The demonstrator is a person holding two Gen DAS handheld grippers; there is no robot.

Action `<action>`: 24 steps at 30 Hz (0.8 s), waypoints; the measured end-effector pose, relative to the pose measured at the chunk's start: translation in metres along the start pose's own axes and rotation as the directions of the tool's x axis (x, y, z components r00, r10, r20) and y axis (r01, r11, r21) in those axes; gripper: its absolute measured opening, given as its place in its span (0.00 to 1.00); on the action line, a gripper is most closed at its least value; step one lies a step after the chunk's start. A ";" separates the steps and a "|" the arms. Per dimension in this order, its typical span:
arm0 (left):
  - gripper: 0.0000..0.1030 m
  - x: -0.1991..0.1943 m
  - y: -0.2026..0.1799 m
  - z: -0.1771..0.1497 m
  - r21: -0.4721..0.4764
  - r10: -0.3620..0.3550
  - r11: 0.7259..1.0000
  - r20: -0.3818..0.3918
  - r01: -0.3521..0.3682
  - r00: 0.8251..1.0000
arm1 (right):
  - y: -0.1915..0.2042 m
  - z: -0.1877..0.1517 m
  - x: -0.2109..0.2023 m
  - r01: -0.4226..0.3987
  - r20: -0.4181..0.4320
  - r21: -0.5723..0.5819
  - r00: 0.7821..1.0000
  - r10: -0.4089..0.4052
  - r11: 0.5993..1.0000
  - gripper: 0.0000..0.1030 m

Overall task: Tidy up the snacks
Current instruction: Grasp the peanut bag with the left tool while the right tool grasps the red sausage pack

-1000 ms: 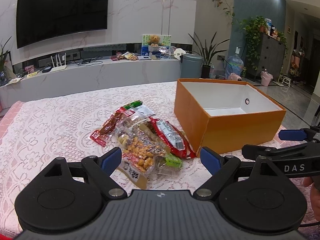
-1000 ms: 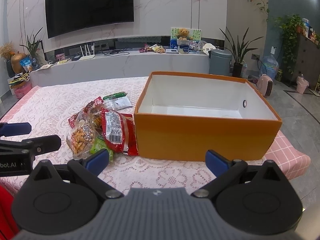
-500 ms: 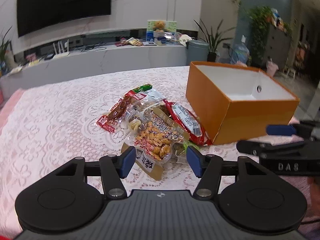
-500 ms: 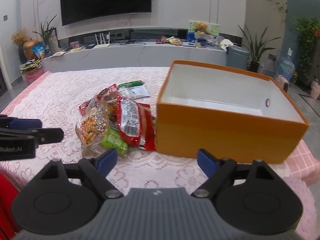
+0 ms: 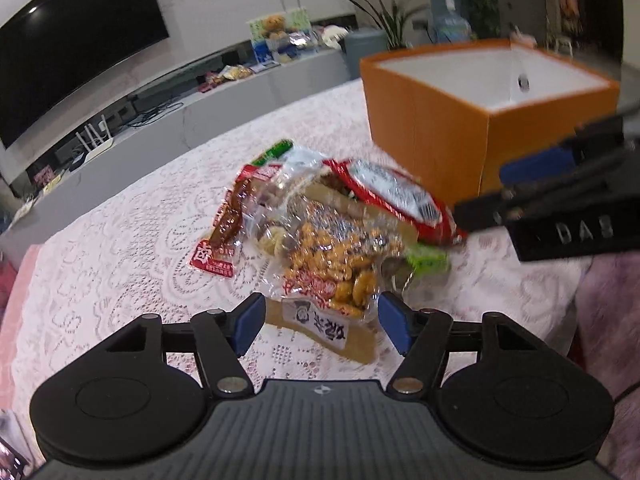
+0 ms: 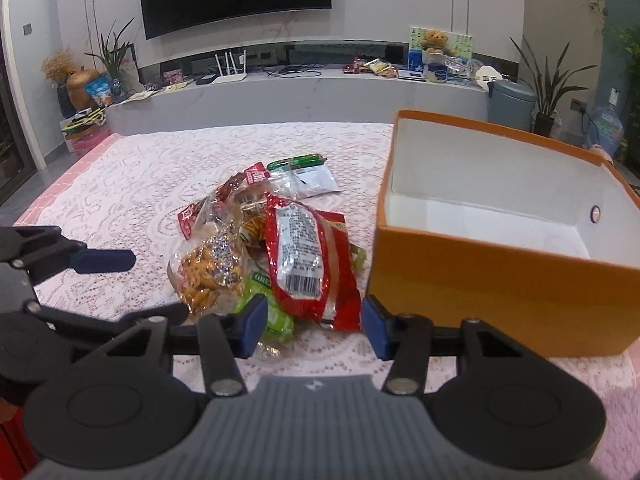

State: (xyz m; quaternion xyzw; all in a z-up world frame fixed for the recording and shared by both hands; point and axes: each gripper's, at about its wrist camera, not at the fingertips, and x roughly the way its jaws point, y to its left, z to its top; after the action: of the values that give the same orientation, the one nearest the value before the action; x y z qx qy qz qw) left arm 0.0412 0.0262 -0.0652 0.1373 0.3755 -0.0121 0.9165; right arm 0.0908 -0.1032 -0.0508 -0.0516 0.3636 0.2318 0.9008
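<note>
Snack pile (image 6: 264, 248) on table (image 6: 132, 184) beside orange box (image 6: 500, 280), left hand-held gripper (image 5: 320, 322) opening around peanut bag (image 5: 336, 264), untouched, right hand-held gripper (image 6: 314, 322) closing around red packet (image 6: 304, 256), not yet gripping

Orange box (image 6: 500, 300) with a white inside. Pink lace-patterned cloth (image 6: 160, 168) covers the bench. Red packet (image 6: 308, 260), green packet (image 6: 276, 316), clear bag (image 5: 340, 264) of golden-brown nuts. Blue pads (image 5: 248, 322).

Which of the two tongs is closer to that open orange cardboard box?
Right. The right tongs sit just beside the open orange cardboard box; the left tongs are farther off, behind the snack pile.
</note>
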 end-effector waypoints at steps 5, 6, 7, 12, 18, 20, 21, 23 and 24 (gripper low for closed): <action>0.77 0.013 -0.012 0.003 0.096 0.017 0.995 -0.015 -0.016 1.000 | 0.006 0.005 0.012 0.000 -0.008 -0.029 1.000 0.000 1.000 0.50; 0.77 0.018 -0.013 0.005 0.107 0.026 0.994 -0.018 -0.024 1.000 | 0.008 0.006 0.014 -0.005 -0.007 -0.038 1.000 0.005 0.999 0.50; 0.77 0.021 -0.014 0.006 0.116 0.033 0.993 -0.022 -0.030 0.999 | 0.009 0.007 0.016 -0.009 -0.005 -0.045 1.000 0.009 0.999 0.50; 0.82 0.035 -0.019 0.010 0.160 0.065 0.985 -0.014 -0.062 0.998 | 0.012 0.011 0.030 0.000 -0.020 -0.052 1.000 -0.001 0.999 0.50; 0.80 0.047 -0.024 0.013 0.209 0.086 0.974 -0.015 -0.081 0.996 | 0.014 0.017 0.043 0.016 -0.035 -0.028 0.999 -0.017 0.999 0.49; 0.75 0.049 -0.023 0.013 0.202 0.077 0.977 -0.027 -0.070 0.997 | 0.014 0.019 0.047 0.028 -0.036 -0.021 0.999 -0.029 0.999 0.49; 0.72 0.048 -0.022 0.013 0.197 0.071 0.978 -0.026 -0.065 0.997 | 0.014 0.020 0.049 0.029 -0.034 -0.016 0.999 -0.030 0.999 0.49; 0.67 0.044 -0.018 0.014 0.177 0.064 0.983 -0.029 -0.057 0.998 | 0.016 0.022 0.051 0.028 -0.034 -0.011 0.999 -0.029 1.000 0.49; 0.60 0.041 -0.016 0.014 0.162 0.063 0.985 -0.027 -0.058 0.998 | 0.017 0.022 0.052 0.031 -0.033 -0.012 0.999 -0.032 0.999 0.50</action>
State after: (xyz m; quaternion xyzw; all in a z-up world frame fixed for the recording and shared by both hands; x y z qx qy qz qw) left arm 0.0787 0.0103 -0.0878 0.2226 0.3833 -0.0123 0.8963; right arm 0.1300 -0.0628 -0.0687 -0.0665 0.3761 0.2190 0.8979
